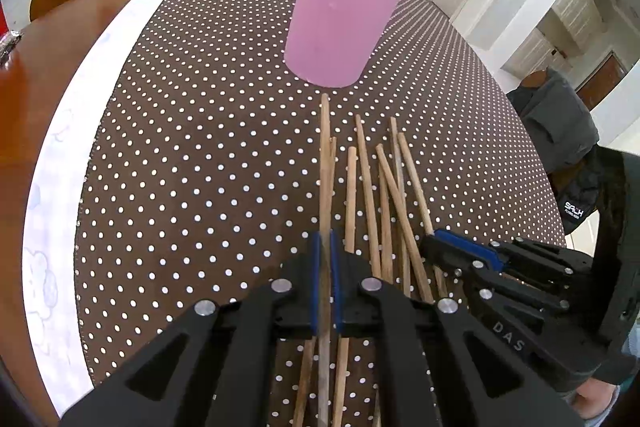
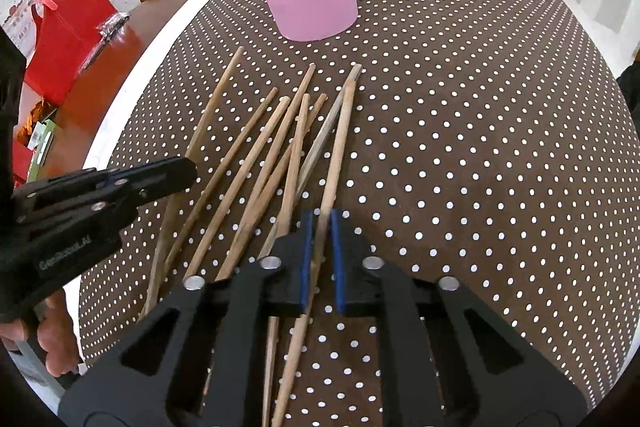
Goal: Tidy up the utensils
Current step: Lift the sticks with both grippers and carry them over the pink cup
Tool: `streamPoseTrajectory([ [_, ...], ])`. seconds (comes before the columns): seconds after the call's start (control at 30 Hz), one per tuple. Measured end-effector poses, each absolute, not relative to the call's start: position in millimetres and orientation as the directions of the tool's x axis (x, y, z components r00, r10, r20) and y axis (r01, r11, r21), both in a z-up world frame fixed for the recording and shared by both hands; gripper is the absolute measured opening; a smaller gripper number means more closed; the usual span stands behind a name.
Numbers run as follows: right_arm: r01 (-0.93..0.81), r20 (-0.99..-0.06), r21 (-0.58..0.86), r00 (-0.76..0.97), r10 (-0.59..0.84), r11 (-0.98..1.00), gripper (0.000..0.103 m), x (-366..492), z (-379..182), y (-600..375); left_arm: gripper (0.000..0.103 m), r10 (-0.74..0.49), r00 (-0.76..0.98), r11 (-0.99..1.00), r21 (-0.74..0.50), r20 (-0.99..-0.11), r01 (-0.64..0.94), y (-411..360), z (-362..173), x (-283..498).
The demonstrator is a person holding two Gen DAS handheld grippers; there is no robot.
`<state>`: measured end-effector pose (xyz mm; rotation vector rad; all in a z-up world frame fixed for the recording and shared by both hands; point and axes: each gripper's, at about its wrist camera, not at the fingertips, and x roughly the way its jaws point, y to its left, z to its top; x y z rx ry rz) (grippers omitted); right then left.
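Fingers of the left gripper are clamped on one chopstick; those of the right gripper pinch another chopstick. Loose chopsticks lie on the dotted counter, pink cup at twelve o'clock.

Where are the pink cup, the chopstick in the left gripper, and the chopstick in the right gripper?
pink cup (image 1: 340, 27), left wrist view, on its side wall.
left gripper's chopstick (image 1: 325, 187), left wrist view, mid-shaft.
right gripper's chopstick (image 2: 338, 155), right wrist view, mid-shaft.
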<state>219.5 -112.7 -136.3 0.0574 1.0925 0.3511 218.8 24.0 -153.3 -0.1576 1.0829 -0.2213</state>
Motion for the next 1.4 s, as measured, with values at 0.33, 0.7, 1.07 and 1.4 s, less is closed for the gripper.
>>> streamPoseTrajectory([
  [0.33,-0.228,-0.809,0.283,0.465,0.36,0.932,0.006,217.7,-125.1,-146.8,0.006,-0.273,0.492,0.962,-0.237,-0.826,0.136,20.5,-124.0,213.7],
  [0.7,-0.294,-0.628,0.381,0.613,0.479,0.877,0.006,210.1,-63.1,-168.8,0.006,-0.32,0.638,0.947,-0.259,-0.7,0.191,19.5,-64.1,203.4],
  [1.07,-0.361,-0.39,0.365,0.778,0.493,0.858,0.006,223.1,-15.7,-165.0,0.006,-0.311,0.814,0.947,-0.234,-0.491,0.221,20.0,2.8,213.4],
  [1.4,-0.366,-0.176,0.302,0.886,0.429,0.88,0.006,257.8,3.3,-146.9,0.006,-0.265,0.929,0.941,-0.279,-0.258,0.19,30.2,35.4,246.0],
])
